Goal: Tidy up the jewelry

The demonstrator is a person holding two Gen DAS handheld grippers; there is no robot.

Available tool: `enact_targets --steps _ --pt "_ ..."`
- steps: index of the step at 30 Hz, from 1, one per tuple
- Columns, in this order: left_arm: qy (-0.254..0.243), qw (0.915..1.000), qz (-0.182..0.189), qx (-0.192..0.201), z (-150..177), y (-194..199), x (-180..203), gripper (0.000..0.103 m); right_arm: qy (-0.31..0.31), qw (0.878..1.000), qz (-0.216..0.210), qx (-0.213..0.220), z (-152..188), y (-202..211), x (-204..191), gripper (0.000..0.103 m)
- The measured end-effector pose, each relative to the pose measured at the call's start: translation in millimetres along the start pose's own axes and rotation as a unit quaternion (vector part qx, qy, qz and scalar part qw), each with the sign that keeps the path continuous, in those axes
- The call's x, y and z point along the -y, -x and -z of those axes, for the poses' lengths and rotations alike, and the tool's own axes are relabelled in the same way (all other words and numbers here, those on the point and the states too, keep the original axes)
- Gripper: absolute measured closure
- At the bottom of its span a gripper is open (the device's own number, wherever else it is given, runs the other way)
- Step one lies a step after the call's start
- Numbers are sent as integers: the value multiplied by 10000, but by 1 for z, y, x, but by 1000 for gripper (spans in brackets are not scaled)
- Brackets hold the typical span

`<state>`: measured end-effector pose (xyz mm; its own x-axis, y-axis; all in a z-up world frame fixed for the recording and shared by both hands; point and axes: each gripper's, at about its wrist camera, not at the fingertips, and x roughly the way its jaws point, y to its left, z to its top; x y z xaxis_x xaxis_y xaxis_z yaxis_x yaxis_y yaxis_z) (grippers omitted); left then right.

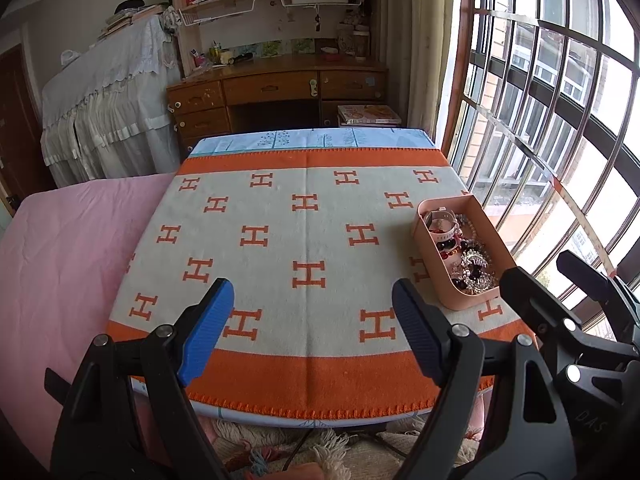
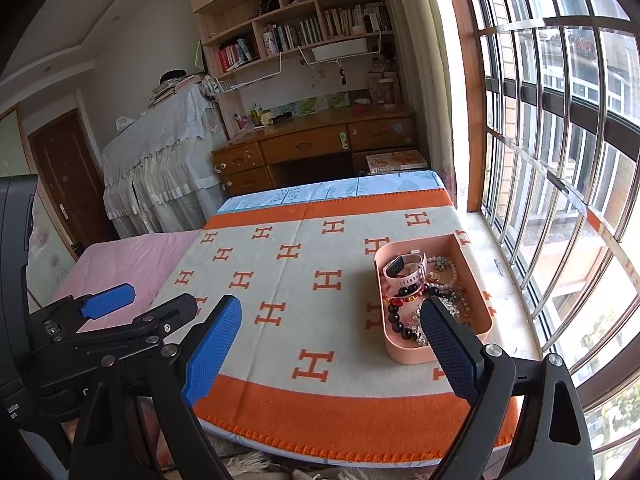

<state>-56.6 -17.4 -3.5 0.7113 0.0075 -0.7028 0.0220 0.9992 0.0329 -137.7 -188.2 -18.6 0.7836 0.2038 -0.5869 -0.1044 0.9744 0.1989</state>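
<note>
My left gripper (image 1: 312, 328) hangs over the blanket (image 1: 280, 240), jaws spread, nothing between them. The pink tray (image 2: 404, 354) of jewelry (image 2: 416, 284) sits right of it. My right gripper (image 2: 332, 344), jaws also spread and empty, has its right finger (image 2: 448, 348) overlapping the tray's near end.

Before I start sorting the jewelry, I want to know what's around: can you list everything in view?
tray: one, pink, on blanket near window
smartwatch: one, pink strap, tray's far end
bead bracelets: several, dark, red and pale, in tray
blanket: one, cream and orange, H pattern, over table
bed sheet: pink, beside table
desk: one, wooden, far wall
bookshelf: wooden, above desk
left gripper: blue pads, open, empty
right gripper: blue pads, open, empty
</note>
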Motion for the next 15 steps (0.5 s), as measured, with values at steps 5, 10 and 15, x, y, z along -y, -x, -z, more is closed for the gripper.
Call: enact_targets --steps 5,10,15 --pt "32 10000 42 9 3 2 -5 23 20 10000 28 -4 -1 0 -9 11" --pt "38 10000 48 2 4 2 -6 23 52 10000 59 12 1 1 -12 11" --pt "52 10000 67 0 5 2 -7 23 52 10000 61 8 0 1 -12 11"
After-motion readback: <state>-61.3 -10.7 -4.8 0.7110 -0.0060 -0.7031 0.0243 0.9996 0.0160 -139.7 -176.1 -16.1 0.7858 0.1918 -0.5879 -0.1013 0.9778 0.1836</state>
